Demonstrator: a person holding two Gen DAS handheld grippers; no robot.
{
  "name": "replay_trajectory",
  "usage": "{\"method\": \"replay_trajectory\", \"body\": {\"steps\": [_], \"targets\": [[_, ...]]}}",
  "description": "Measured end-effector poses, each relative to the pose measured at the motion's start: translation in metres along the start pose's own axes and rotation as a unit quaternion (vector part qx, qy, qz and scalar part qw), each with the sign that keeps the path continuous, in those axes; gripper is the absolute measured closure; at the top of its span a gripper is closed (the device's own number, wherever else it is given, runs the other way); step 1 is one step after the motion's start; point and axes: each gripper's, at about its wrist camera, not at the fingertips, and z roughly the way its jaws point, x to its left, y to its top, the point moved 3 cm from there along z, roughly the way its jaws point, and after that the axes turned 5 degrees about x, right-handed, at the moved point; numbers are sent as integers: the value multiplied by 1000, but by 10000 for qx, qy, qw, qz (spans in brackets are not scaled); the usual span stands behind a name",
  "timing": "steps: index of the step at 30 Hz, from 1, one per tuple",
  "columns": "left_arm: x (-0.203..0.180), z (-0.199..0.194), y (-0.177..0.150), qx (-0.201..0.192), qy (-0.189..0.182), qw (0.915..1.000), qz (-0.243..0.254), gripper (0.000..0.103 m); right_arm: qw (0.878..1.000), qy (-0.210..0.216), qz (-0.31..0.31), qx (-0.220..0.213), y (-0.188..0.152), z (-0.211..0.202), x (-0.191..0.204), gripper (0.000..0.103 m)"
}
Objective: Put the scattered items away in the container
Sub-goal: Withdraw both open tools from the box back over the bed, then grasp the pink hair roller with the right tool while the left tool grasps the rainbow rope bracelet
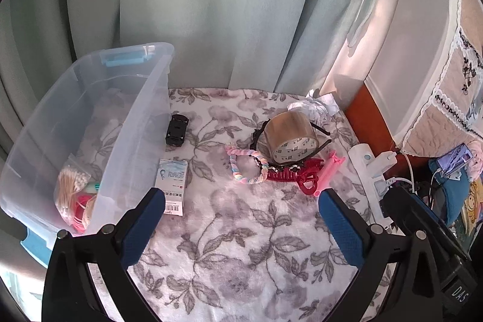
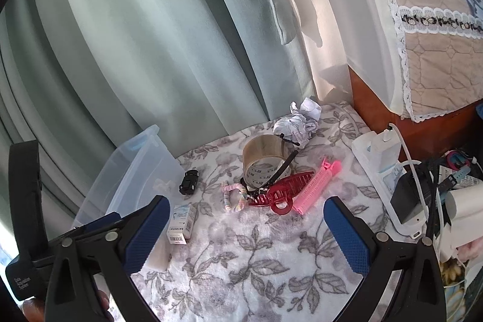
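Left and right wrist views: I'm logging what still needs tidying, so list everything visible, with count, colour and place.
container: 1, clear with blue latches, left on the blanket
cotton swabs bag: 1, pale, inside the container
toy car: 1, black, beside the container
small box: 1, white and blue, near the container
tape roll: 1, brown, centre
braided hair tie: 1, pastel, by the tape
hair clip: 1, red
hair roller: 1, pink
crumpled paper: 1, white, far edge
power strip: 1, white, right
left claw: open
right claw: open
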Motion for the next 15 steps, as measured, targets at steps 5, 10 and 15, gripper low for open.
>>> {"method": "replay_trajectory", "body": {"steps": [5, 10, 15], "targets": [[-2, 30, -2, 234, -42, 9997, 81, 2, 9995, -93, 135, 271, -7, 23, -13, 0], [-4, 61, -4, 575, 21, 9982, 176, 2, 9974, -348, 260, 571, -13, 46, -29, 0], [0, 91, 0, 839, -13, 9965, 61, 2, 9939, -725, 210, 805, -14, 67, -38, 0]]}}
